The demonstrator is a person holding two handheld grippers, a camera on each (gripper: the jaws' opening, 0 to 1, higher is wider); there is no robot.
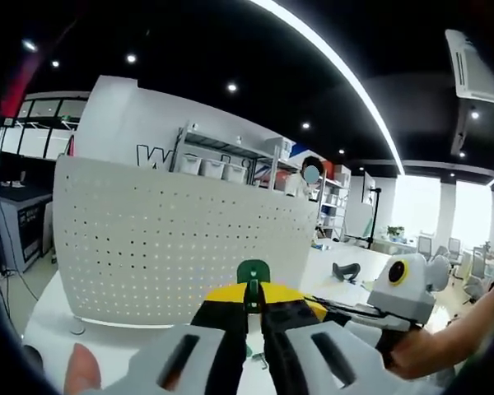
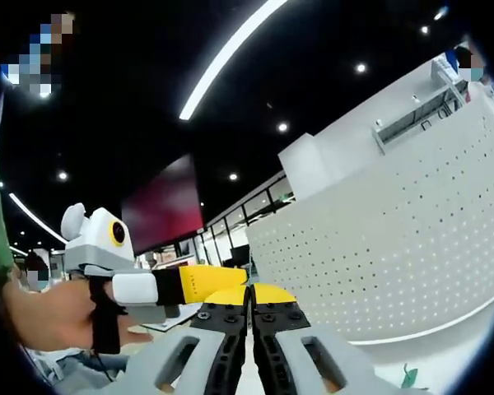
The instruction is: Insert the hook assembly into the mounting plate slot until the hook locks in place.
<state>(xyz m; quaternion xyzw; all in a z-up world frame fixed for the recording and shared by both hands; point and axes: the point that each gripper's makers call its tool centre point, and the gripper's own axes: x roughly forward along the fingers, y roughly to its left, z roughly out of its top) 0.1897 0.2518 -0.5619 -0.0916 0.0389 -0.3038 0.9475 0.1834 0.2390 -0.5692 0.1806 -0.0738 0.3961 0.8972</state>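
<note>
Left gripper (image 1: pixel 253 306) jaws clamp green hook (image 1: pixel 253 271) before pegboard (image 1: pixel 173 239); right gripper (image 2: pixel 249 317) jaws closed, empty

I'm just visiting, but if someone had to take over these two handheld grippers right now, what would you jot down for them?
Left gripper: jaws shut on the green hook, held up in front of the white perforated panel.
Right gripper: jaws look closed, nothing visible between them; it sits beside the left gripper, facing the same panel.
Done: hook picked up and brought near the panel.
Left: push the hook into the panel's slot until it locks. I cannot tell how close the hook is yet.
</note>
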